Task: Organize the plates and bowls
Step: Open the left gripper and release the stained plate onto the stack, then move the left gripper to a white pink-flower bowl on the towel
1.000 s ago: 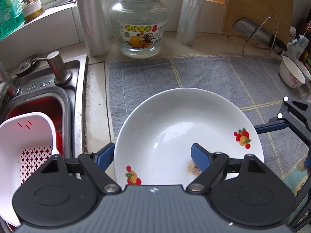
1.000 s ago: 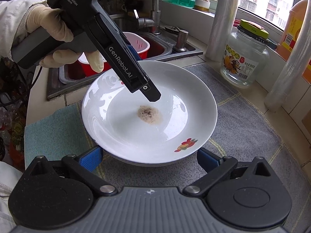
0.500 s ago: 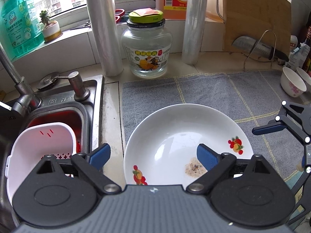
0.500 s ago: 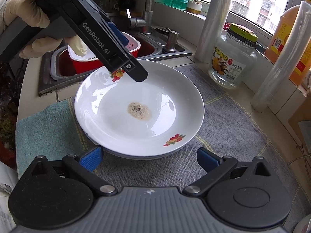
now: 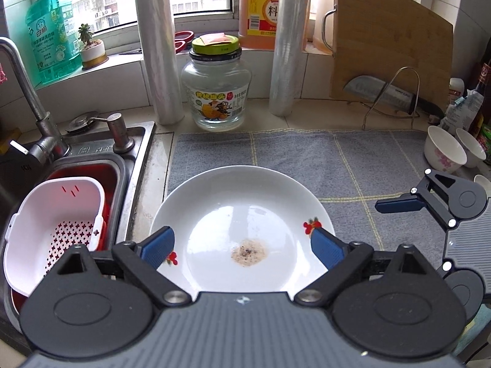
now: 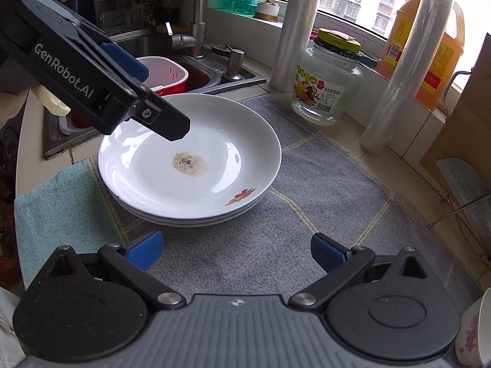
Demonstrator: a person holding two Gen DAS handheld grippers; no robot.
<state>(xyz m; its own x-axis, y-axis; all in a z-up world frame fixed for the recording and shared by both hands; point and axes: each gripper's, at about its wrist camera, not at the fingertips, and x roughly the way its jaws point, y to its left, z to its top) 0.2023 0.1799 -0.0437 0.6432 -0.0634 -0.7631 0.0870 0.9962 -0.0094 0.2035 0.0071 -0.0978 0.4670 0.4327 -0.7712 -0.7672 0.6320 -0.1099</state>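
A white plate (image 5: 242, 214) with red flower prints and a brown food stain tops a short stack of plates (image 6: 196, 214) on the grey cloth. My left gripper (image 5: 242, 245) is open and empty, raised above the plate's near rim. It also shows in the right wrist view (image 6: 144, 92), above the plate's far left side. My right gripper (image 6: 236, 250) is open and empty, low over the cloth just short of the stack. It shows in the left wrist view (image 5: 429, 202) at the right. Two small white bowls (image 5: 445, 153) with pink flowers stand at the far right.
A sink (image 5: 92, 165) with a white strainer basket (image 5: 55, 227) in a red tub lies left of the cloth. A glass jar (image 5: 216, 89), two film rolls (image 5: 159, 58), an oil bottle (image 5: 259, 9), a cutting board (image 5: 389, 49) and a cleaver (image 5: 380, 92) line the back.
My left gripper has risen and pulled back from the plate, open and clear of it. My right gripper has backed away, so the stack sits farther off.
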